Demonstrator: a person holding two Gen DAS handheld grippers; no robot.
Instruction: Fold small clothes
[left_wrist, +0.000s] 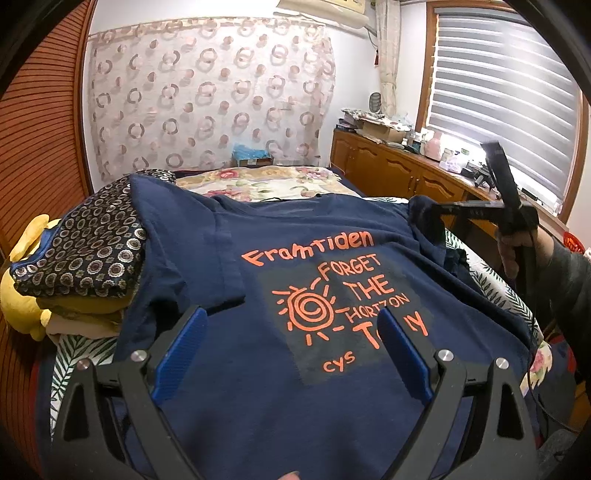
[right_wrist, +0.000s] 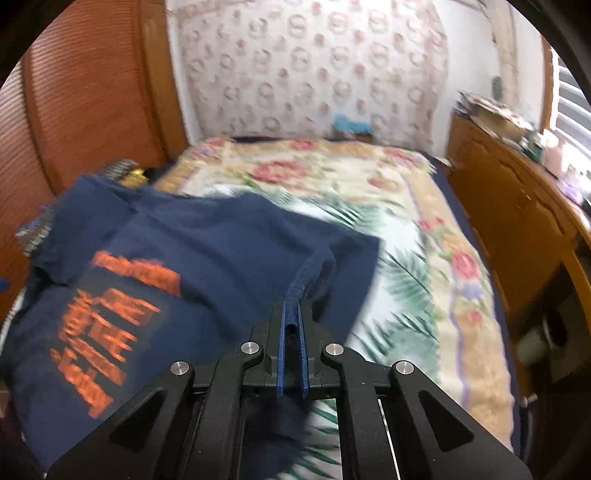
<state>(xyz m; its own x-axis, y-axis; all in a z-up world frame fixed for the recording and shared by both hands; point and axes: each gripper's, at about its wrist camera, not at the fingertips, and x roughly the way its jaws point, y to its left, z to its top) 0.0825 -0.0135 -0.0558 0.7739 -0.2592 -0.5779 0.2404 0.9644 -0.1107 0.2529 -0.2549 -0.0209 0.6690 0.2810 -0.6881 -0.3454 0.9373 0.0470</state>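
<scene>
A navy T-shirt (left_wrist: 280, 266) with orange lettering lies spread on the bed, front up. My left gripper (left_wrist: 295, 328) is open, its blue pads hovering over the shirt's lower front, holding nothing. My right gripper (right_wrist: 293, 306) is shut on the shirt's right sleeve (right_wrist: 310, 269) and lifts it off the bed. In the left wrist view the right gripper (left_wrist: 439, 210) shows at the shirt's far right edge. The right wrist view is blurred by motion; the shirt (right_wrist: 207, 236) shows there at the left.
A pile of folded clothes (left_wrist: 81, 254) topped by a dark patterned fabric sits left of the shirt. A floral blanket (right_wrist: 332, 177) covers the bed beyond. A wooden cabinet (left_wrist: 399, 166) with clutter runs along the right, under a window.
</scene>
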